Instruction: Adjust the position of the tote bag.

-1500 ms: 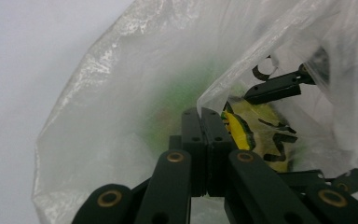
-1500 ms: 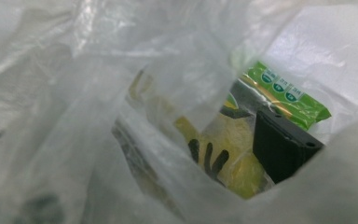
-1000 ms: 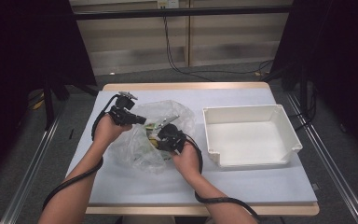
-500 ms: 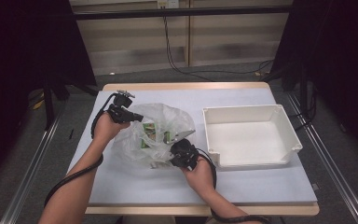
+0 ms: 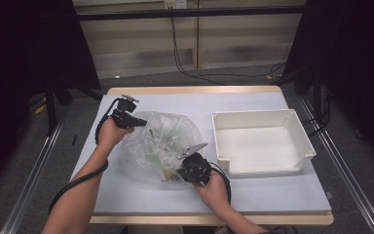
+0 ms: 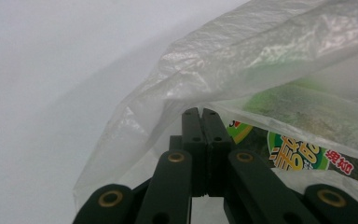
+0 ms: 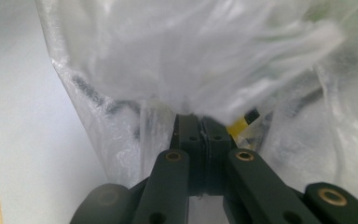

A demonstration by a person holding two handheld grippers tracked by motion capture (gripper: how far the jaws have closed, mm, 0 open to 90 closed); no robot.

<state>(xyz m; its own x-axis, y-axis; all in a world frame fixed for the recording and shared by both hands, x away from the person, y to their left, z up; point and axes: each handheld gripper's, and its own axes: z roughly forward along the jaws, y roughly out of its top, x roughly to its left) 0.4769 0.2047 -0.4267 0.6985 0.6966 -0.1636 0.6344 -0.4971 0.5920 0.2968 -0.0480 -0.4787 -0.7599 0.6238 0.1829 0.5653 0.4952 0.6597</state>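
Right now the crinkled clear plastic bag (image 5: 158, 146) lies mid-table, left of the white tray (image 5: 263, 146). My left tongs (image 5: 143, 123) and right tongs (image 5: 177, 170) are both clamped on its film; green packets (image 6: 307, 135) inside are blurred and partly hidden.

A lab-like recording room: a wooden-edged table with a pale grey top (image 5: 272, 102) stands between black curtains (image 5: 34, 48), with metal floor rails (image 5: 34, 170) and black cables (image 5: 185, 58) trailing from a wall socket.
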